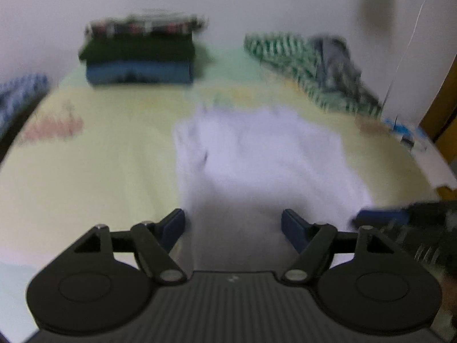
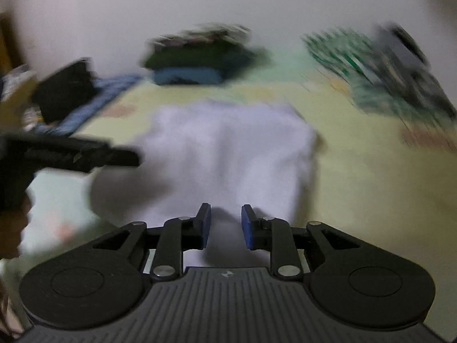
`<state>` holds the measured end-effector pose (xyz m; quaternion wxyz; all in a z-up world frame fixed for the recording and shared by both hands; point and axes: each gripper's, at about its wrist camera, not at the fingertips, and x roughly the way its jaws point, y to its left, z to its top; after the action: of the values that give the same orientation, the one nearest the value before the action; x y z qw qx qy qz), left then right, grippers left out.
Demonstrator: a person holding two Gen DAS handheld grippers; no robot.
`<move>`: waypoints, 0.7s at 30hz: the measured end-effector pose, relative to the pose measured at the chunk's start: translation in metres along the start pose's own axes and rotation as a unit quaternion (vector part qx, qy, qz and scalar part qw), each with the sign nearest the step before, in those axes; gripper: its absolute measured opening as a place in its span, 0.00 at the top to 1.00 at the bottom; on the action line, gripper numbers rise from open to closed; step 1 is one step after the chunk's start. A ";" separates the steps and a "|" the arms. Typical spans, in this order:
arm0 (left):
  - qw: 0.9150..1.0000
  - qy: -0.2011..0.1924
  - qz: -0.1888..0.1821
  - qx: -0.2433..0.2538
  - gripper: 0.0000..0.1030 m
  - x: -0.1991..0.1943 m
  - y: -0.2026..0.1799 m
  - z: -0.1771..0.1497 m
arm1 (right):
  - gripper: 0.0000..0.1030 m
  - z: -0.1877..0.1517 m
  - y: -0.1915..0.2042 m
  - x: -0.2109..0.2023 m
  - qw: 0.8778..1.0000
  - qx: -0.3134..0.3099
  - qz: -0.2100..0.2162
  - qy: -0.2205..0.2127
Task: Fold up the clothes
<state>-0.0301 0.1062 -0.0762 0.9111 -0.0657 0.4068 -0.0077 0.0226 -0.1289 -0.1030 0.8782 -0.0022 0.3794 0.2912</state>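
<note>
A white garment (image 1: 257, 154) (image 2: 228, 148) lies partly folded on the pale yellow-green bed sheet (image 1: 94, 154) (image 2: 357, 188). My left gripper (image 1: 232, 225) hovers over its near left part, open wide, with nothing pinched between the blue pads. My right gripper (image 2: 225, 225) hangs over the garment's near edge, its pads a narrow gap apart; only the cloth lying below shows between them. Each gripper appears in the other's view: the right one (image 1: 382, 217) at the garment's right corner, the left one (image 2: 85, 154) at its left side. Both views are motion-blurred.
A stack of folded clothes (image 1: 137, 57) (image 2: 197, 60) sits at the back by the wall. A heap of green-striped and grey clothes (image 1: 308, 65) (image 2: 371, 68) lies at the back right. Blue patterned cloth (image 1: 20, 97) (image 2: 100, 97) and a black object (image 2: 65, 91) are at the left edge.
</note>
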 end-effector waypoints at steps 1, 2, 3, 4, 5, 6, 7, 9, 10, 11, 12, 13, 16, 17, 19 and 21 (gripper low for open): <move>1.000 0.005 0.003 0.003 0.19 0.002 0.001 -0.004 | 0.86 0.001 -0.004 -0.001 1.000 0.007 -0.005 0.002; 1.000 0.002 0.007 0.007 0.18 -0.001 0.004 -0.006 | 0.86 0.002 -0.006 -0.003 1.000 0.012 -0.010 0.003; 1.000 0.002 0.010 0.007 0.18 -0.004 0.009 -0.006 | 0.86 0.004 -0.002 -0.005 1.000 -0.008 -0.025 0.004; 1.000 -0.002 0.011 0.005 0.18 -0.009 0.012 -0.004 | 0.84 0.006 0.005 -0.007 0.998 -0.036 -0.044 0.002; 1.000 -0.011 0.012 0.004 0.25 -0.015 0.015 0.000 | 0.82 0.008 0.008 -0.009 0.998 -0.043 -0.043 -0.003; 1.000 -0.020 0.013 0.002 0.29 -0.021 0.017 0.004 | 0.80 0.011 0.010 -0.011 0.998 -0.047 -0.040 -0.009; 1.000 -0.030 0.008 0.002 0.32 -0.025 0.016 0.009 | 0.80 0.016 0.009 -0.011 0.999 -0.042 -0.027 -0.018; 0.998 -0.054 -0.014 0.002 0.33 -0.029 0.011 0.023 | 0.80 0.029 0.008 -0.008 0.999 -0.035 -0.008 -0.034; 0.997 -0.066 -0.025 0.002 0.33 -0.031 0.008 0.030 | 0.80 0.036 0.009 -0.005 0.999 -0.035 -0.006 -0.042; 0.996 -0.079 -0.036 0.002 0.33 -0.033 0.005 0.037 | 0.80 0.043 0.010 0.000 0.998 -0.034 -0.008 -0.044; 0.995 -0.082 -0.052 -0.002 0.33 -0.029 0.003 0.042 | 0.80 0.050 0.010 0.009 0.998 -0.033 -0.008 -0.043; 0.996 -0.074 -0.056 -0.007 0.32 -0.018 0.002 0.044 | 0.80 0.057 0.011 0.018 0.999 -0.031 -0.007 -0.042; 0.999 -0.043 -0.029 -0.008 0.34 0.020 0.004 0.045 | 0.80 0.071 0.003 0.046 1.000 -0.012 0.005 -0.020; 0.999 -0.033 -0.020 -0.008 0.36 0.033 0.004 0.045 | 0.80 0.071 -0.002 0.051 1.000 -0.006 -0.003 -0.016; 1.000 -0.022 -0.016 -0.016 0.34 0.045 0.014 0.047 | 0.80 0.070 -0.013 0.059 1.000 0.006 -0.024 -0.011; 0.999 -0.013 -0.016 -0.026 0.30 0.052 0.026 0.050 | 0.84 0.066 -0.030 0.064 0.999 0.022 -0.042 -0.002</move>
<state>0.0403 0.1338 -0.0852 0.9141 -0.0960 0.3938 -0.0108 0.1162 -0.1061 -0.1055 0.8904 0.0018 0.3832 0.2457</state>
